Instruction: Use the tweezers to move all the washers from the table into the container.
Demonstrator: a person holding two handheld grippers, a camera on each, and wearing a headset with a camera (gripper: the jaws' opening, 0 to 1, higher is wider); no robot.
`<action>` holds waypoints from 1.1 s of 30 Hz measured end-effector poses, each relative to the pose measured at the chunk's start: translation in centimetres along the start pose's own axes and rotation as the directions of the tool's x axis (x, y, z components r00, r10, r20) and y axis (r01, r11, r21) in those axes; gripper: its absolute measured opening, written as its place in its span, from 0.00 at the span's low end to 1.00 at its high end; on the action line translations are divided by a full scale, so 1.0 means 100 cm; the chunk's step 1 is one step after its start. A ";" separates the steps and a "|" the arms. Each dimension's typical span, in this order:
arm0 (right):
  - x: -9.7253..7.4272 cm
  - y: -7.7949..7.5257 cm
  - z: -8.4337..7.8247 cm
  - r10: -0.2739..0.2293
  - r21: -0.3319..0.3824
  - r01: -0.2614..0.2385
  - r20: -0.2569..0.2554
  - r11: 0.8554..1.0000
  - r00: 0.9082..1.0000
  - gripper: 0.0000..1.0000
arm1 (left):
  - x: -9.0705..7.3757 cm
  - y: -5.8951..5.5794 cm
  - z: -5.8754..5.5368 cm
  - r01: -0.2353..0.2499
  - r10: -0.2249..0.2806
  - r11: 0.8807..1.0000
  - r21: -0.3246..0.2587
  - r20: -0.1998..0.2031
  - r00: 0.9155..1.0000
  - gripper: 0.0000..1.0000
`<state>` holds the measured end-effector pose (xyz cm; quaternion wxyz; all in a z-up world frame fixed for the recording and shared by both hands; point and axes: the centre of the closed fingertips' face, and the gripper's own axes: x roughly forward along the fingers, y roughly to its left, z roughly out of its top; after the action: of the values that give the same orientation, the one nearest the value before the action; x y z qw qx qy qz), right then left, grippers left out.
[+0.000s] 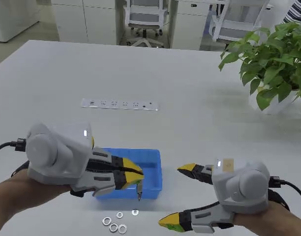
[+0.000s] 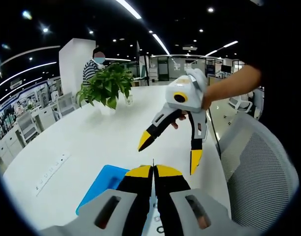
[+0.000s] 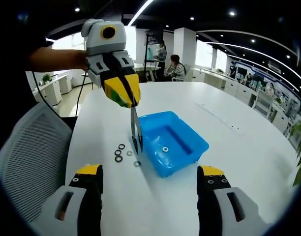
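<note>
My left gripper (image 1: 138, 173) is shut on a pair of metal tweezers (image 1: 139, 192) that point down at the table, just in front of the blue container (image 1: 151, 158). In the right gripper view the tweezers (image 3: 135, 130) hang with their tips close above one washer (image 3: 136, 163) beside the container (image 3: 189, 135). Several more washers (image 1: 114, 225) lie on the white table nearby. One washer (image 3: 165, 149) lies inside the container. My right gripper (image 1: 174, 195) is open and holds nothing, to the right of the container.
A white power strip (image 1: 119, 104) lies on the table beyond the container. A potted green plant (image 1: 271, 64) stands at the far right. Office chairs (image 1: 146, 19) stand past the far edge. The table's near edge runs close to the washers.
</note>
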<state>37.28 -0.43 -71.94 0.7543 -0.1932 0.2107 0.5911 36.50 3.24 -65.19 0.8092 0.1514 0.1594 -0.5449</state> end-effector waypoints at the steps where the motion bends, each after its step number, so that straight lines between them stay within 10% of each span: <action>1: 0.000 0.000 -0.001 0.000 0.003 0.000 0.000 1.000 1.000 0.80 | 0.001 -0.001 0.000 0.002 -0.002 1.000 0.000 -0.001 1.000 0.05; 33: 0.001 0.013 -0.023 0.022 0.036 -0.020 -0.042 0.999 0.999 0.82 | 0.015 -0.004 -0.037 0.039 -0.040 0.999 -0.020 -0.059 0.997 0.05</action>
<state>35.87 -1.28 -73.95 0.7466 -0.1901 0.2391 0.5910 36.28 3.37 -69.21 0.7946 0.1567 0.1913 -0.5545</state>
